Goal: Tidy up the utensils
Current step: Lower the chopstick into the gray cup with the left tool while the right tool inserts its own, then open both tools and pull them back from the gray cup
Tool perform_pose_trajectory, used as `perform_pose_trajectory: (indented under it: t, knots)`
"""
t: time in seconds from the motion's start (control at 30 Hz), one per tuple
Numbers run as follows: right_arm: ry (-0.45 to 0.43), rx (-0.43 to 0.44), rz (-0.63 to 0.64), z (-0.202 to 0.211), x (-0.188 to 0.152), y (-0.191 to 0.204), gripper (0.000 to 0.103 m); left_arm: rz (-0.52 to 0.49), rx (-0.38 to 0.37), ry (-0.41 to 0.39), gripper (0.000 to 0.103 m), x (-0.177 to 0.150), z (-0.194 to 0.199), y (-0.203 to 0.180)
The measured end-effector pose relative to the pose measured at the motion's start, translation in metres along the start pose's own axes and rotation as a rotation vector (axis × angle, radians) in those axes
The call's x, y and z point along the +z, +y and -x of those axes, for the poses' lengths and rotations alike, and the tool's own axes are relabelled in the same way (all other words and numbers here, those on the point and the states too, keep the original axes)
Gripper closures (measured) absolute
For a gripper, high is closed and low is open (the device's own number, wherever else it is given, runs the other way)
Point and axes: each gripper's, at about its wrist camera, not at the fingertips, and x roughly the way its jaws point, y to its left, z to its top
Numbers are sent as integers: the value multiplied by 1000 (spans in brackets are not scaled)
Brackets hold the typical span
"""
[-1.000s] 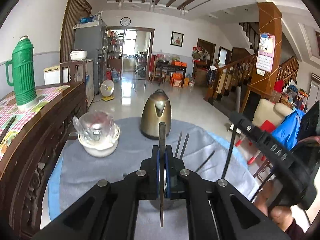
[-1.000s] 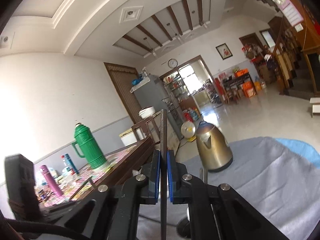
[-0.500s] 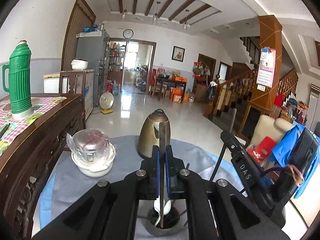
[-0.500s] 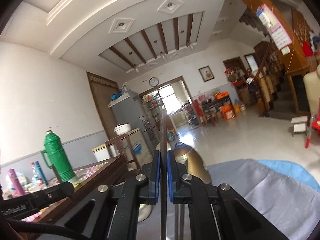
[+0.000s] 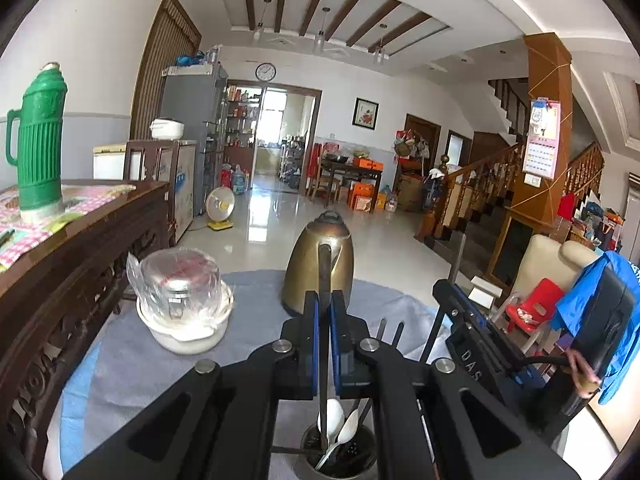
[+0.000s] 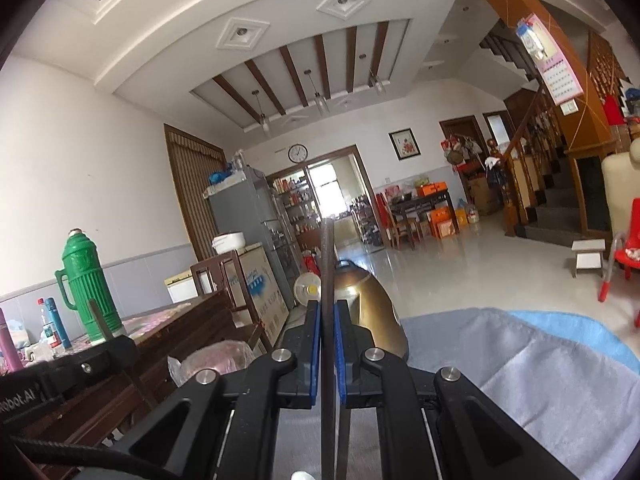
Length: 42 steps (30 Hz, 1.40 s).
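Observation:
My left gripper [image 5: 324,308] is shut on a dark chopstick [image 5: 325,268] that stands upright. Its lower end reaches into a round metal utensil holder [image 5: 310,442] at the bottom of the left wrist view. Two white spoons [image 5: 332,420] and other dark chopsticks [image 5: 384,332] stand in that holder. My right gripper [image 6: 328,312] is shut on a second dark chopstick [image 6: 327,256], also upright. In the left wrist view the right gripper [image 5: 448,296] is close on the right, just right of the holder. The left gripper [image 6: 108,342] shows low on the left in the right wrist view.
A brass kettle [image 5: 308,264] stands behind the holder on the grey cloth [image 5: 132,364] of the round table. A white bowl with a plastic-wrapped glass jar [image 5: 184,304] is to the left. A dark wooden sideboard [image 5: 80,256] with a green thermos [image 5: 38,140] borders the left.
Both grippers have sunk toward the table with their chopsticks. The holder with spoons has come into the left wrist view, and the left chopstick's lower end now sits in it.

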Motion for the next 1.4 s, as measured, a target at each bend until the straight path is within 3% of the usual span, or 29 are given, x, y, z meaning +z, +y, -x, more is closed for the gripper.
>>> perform_pose_trajectory:
  t: [0.23,0.43,0.5,0.57,0.7,0.77,0.83,0.87,0.9,1.23,1.4]
  knots:
    - [52,27,16,6,-13,-5,96,-8,15,63,98,-18,-8,1]
    - [111,68,-11,19,-12,-12,94,-35,29,101,96,-20,10,1]
    - [162,95,-26,24,-12,-14,94,-40,32,115,87,-21,20,1]
    - [211,114,-47,33,-11,-18,93,-27,39,115,62,-25,34,4]
    - [233,151,-89,61,-2,-26,90,-31,50,128,51,-32,64,3]
    - [238,163,-101,76,4,-27,82,-34,68,143,37,-36,78,2]
    - [255,180,-107,94,8,-27,60,-31,87,145,36,-40,92,0]
    - [261,188,-108,103,10,-27,33,-33,105,146,31,-42,100,-1]
    - [256,194,-108,111,11,-25,26,-33,121,150,27,-43,106,-3]
    - [265,137,-21,200,20,-18,26,-97,317,129,13,-66,154,-24]
    - [297,101,30,231,14,-17,26,-104,383,120,11,-77,170,-31]
